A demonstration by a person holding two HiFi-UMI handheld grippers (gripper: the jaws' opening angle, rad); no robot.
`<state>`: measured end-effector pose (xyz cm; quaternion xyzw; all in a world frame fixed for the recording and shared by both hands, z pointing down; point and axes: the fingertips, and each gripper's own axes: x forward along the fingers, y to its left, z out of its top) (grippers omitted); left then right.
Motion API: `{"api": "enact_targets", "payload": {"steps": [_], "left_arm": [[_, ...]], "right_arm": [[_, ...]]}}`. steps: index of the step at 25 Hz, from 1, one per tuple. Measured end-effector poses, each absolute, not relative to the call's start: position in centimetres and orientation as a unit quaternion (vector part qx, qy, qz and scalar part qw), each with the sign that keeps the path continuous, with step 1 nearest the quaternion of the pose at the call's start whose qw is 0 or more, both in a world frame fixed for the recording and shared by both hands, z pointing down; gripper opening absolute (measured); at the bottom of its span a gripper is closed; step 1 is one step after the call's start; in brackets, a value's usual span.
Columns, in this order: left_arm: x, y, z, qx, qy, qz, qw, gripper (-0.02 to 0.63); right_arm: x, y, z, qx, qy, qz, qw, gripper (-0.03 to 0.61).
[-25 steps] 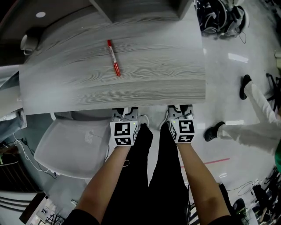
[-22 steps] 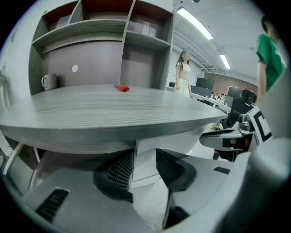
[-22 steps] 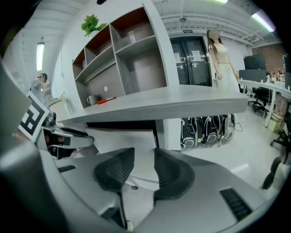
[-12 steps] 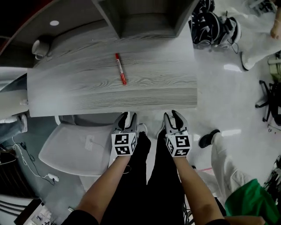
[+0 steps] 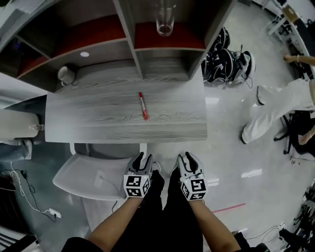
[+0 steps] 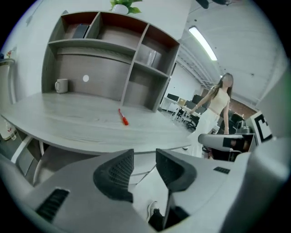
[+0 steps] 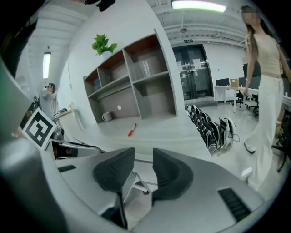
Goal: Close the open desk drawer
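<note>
Fingers of the left gripper (image 5: 142, 158) and right gripper (image 5: 185, 157) stood apart, empty, short of the grey wood-grain desk (image 5: 98, 118); no open drawer showed, so finding its front seemed the first need.

Bright ceiling strip light (image 7: 198, 5), glare patches on glossy floor (image 5: 251, 173), heavy fisheye warp, dark corners.

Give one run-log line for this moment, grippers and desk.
left gripper: open, empty, short of desk | right gripper: open, empty | red marker: on desk | drawer: not visible
</note>
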<state>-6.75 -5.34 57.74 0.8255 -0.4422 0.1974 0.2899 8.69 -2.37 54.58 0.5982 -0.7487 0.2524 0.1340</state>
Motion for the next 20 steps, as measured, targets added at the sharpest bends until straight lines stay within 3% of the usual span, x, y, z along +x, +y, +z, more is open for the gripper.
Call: {"api": "enact_targets", "payload": {"steps": [8,20], "left_arm": [[-5.1,-3.6,47.7,0.869,-0.4,0.139,0.256,0.161],[-4.0,-3.1,32.4,0.917,-0.378,0.036,0.121,0.161]], "right_arm": [[5.3,-1.0,44.1,0.577,-0.786,0.199,0.098,0.137],[5.3,-1.5,31.7,0.573,-0.81,0.11,0.056,0.114]]}}
